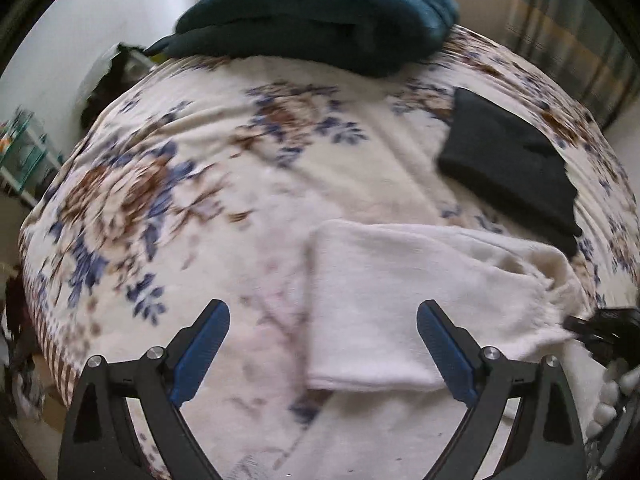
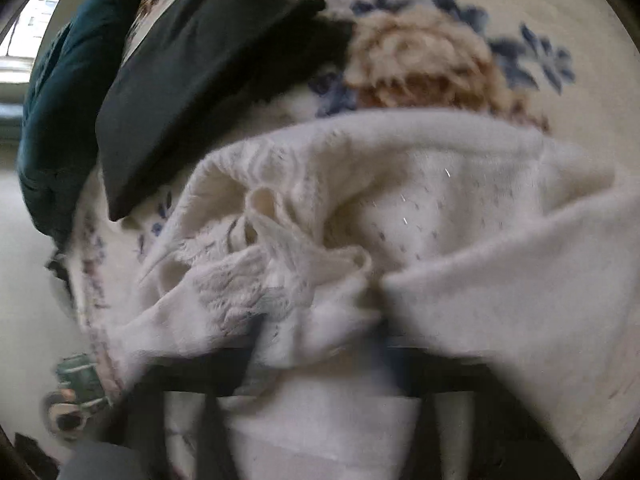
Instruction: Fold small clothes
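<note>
A cream knitted garment (image 1: 420,304) lies partly folded on the floral bedspread (image 1: 200,168). My left gripper (image 1: 323,344) is open and empty, hovering over the garment's left edge. In the right wrist view the same cream garment (image 2: 400,240) bunches up and drapes over my right gripper (image 2: 320,340), whose fingers are mostly buried in the fabric; it looks shut on the garment's edge. The right gripper's tip also shows in the left wrist view (image 1: 600,328) at the garment's right end.
A folded black garment (image 1: 516,160) lies to the right on the bed, also in the right wrist view (image 2: 192,92). A dark teal blanket (image 1: 320,12) is heaped at the far end. The bed's edges drop off left and right, with shelving (image 1: 24,152) at left.
</note>
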The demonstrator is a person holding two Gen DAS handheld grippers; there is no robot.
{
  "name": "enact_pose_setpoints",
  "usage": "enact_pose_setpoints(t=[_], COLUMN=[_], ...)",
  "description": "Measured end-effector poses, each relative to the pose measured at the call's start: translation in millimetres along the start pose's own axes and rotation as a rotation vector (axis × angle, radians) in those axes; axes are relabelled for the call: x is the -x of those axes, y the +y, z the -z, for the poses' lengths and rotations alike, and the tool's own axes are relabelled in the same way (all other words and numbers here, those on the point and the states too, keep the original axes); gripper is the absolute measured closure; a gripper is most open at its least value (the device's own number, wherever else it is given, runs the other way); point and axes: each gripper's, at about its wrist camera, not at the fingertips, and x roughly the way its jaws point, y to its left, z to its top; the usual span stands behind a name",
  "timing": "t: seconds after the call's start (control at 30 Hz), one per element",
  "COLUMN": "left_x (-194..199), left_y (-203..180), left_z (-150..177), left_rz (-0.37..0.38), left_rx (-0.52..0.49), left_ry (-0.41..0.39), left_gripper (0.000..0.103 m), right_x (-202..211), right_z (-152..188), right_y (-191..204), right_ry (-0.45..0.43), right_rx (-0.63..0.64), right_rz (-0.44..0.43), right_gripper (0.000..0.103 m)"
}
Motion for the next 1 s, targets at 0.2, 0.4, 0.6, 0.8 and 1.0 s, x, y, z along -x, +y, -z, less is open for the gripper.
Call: enact_pose_setpoints(t=[0.2,0.4,0.6,0.8,1.0], left_x=[-2,-24,-64,-80,-113], left_y=[11,-16,-57,-81,-86], left_z=[-9,-25,-37,-35,-22], left_rz=[0.037,0.089,0.099,0.083,0.002], left_rx=[0.068,-0.006,-0.136,-0.259,-0.37], left_ry=[0.004,0.017,0.059,0.074,0.129], left_gripper=[0.007,0.007,0.007,0.007,0.007], right_x=[76,119,103,102,112], right_z=[25,45,49,43,51], right_y=[-2,-66,-127,-146,-109], right_ry=[-0.158,-0.156,-0.085,-0.09,-0.159], right_rx=[0.046,-0.035,-0.136,-0.14,0.028], right_rz=[0.031,0.109,0.133,0.233,0.09], right_gripper=[0.096,0.095,0.092,0.07,0.062])
